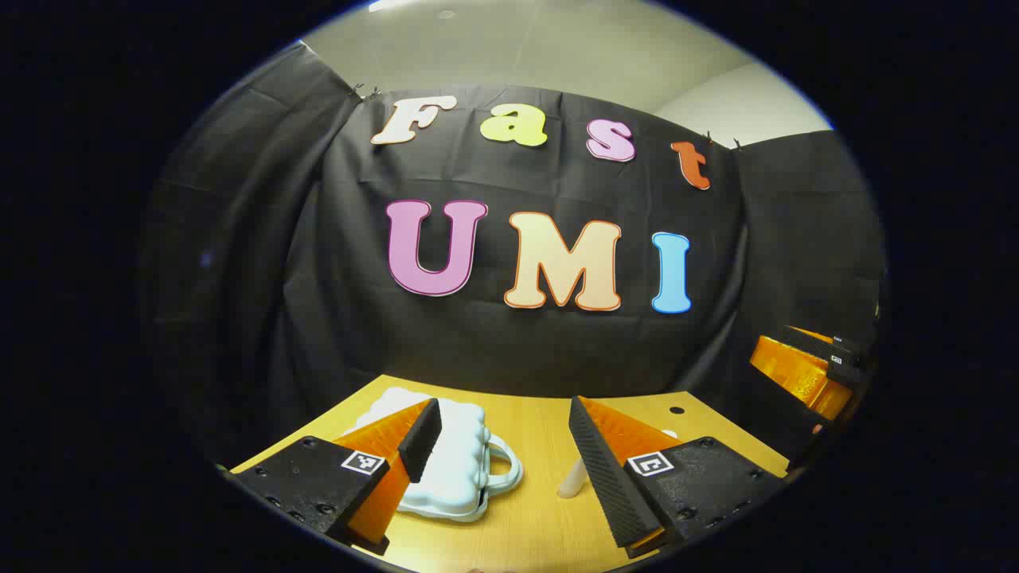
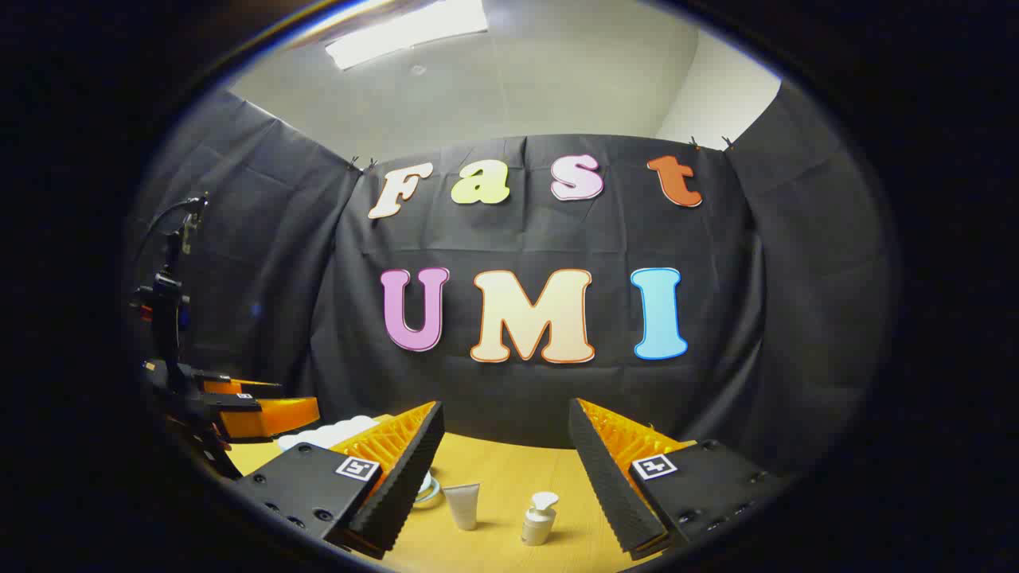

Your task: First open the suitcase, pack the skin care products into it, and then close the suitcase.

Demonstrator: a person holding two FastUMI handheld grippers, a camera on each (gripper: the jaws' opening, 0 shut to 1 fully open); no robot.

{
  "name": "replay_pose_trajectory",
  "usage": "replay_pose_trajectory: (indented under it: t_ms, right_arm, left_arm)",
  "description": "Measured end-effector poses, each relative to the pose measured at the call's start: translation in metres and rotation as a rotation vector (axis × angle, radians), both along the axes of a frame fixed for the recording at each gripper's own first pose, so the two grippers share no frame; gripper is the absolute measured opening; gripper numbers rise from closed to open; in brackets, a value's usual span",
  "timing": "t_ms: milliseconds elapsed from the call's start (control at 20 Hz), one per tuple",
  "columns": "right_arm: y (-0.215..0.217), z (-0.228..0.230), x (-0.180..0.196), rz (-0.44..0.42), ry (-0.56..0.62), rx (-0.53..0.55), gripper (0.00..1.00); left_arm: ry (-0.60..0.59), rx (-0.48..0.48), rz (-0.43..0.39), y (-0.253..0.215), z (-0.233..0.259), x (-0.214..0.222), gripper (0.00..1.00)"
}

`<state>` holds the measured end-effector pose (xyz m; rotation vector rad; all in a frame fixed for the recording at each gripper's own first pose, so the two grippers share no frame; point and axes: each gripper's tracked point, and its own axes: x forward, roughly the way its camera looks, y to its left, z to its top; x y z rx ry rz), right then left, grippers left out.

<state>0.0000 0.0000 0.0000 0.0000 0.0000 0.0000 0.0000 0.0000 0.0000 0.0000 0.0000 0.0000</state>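
The left gripper (image 1: 503,446) is held above the near part of a yellow wooden table (image 1: 533,525), with its fingers spread wide and nothing between them. In the left gripper view, the suitcase (image 1: 458,461), a small pale blue-white case with a scalloped outline, lies flat and closed on the table. Its handle (image 1: 504,469) points toward the table's middle. The left finger of this gripper partly covers the case from the camera's position; whether it touches the case cannot be told. A white tube (image 1: 575,479) stands on the table just beside the inner edge of the right finger, partly hidden by it. The right gripper (image 2: 503,454) also has its fingers set wide apart and holds nothing. In the right gripper view, two skin care products stand upright on the table between the fingers: the tube (image 2: 463,505) resting on its cap, and a small white pump bottle (image 2: 540,517) just to its right, the two close together but apart. A portion of the suitcase (image 2: 326,434) shows behind the left finger. Each gripper appears at the edge of the other's view, the right gripper (image 1: 804,370) at the far right and the left gripper (image 2: 255,414) at the far left, both raised above the table.
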Motion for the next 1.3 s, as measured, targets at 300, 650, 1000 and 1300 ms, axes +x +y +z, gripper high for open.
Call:
replay_pose_trajectory:
  t_ms: [300, 650, 1000, 1300]
  right_arm:
    - [0.006, -0.010, -0.004, 0.010, 0.031, -0.021, 0.99]
    - [0.007, -0.028, -0.002, -0.001, 0.085, 0.001, 0.99]
    - [-0.002, -0.035, -0.005, -0.013, 0.104, 0.015, 0.99]
    - [-0.008, -0.044, -0.007, -0.028, 0.129, 0.036, 1.00]
  left_arm:
    - [0.060, -0.046, -0.040, -0.008, -0.018, 0.006, 0.94]
    - [0.085, -0.027, -0.030, 0.004, -0.023, 0.015, 0.94]
    - [0.110, -0.041, -0.028, 0.000, -0.033, 0.013, 0.95]
    - [0.169, -0.036, -0.070, -0.010, -0.053, 0.033, 0.95]
